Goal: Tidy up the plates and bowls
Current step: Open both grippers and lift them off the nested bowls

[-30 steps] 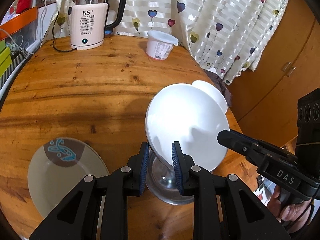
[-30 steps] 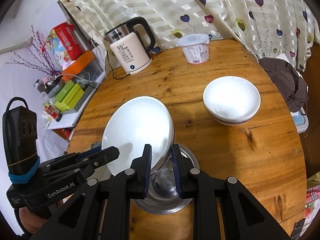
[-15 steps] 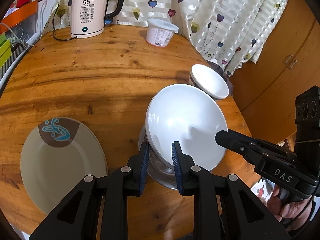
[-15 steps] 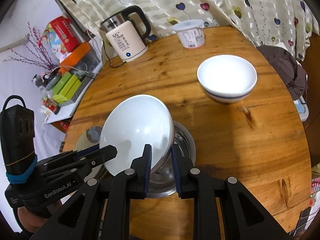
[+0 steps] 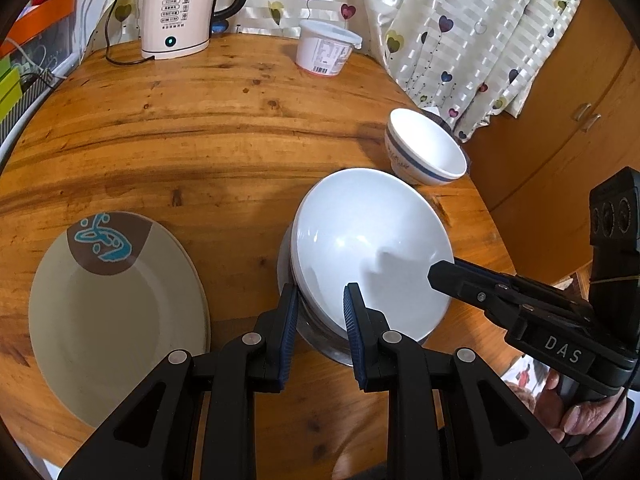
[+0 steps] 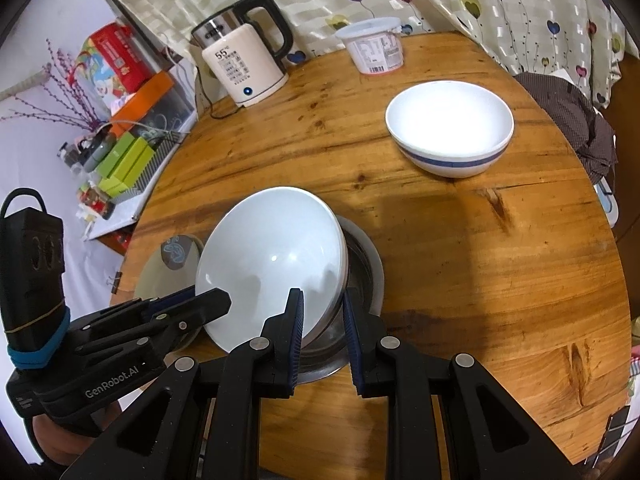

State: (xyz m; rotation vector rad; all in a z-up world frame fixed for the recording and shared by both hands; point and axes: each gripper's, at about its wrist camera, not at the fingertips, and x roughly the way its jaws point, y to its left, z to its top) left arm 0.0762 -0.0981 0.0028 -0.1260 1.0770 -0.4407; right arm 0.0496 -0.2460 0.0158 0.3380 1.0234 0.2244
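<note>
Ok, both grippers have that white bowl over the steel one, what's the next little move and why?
Probably ease the white bowl straight down into the steel bowl, then let go. The left gripper and right gripper each pinch its rim on opposite sides, and it sits tilted directly over the steel bowl, seemingly not yet nested.

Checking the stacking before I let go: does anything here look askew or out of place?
Yes. The white bowl sits tilted over the steel bowl rather than nested level, with the left gripper and the right gripper both clamped on its rim. Nothing looks spilled or broken.
</note>
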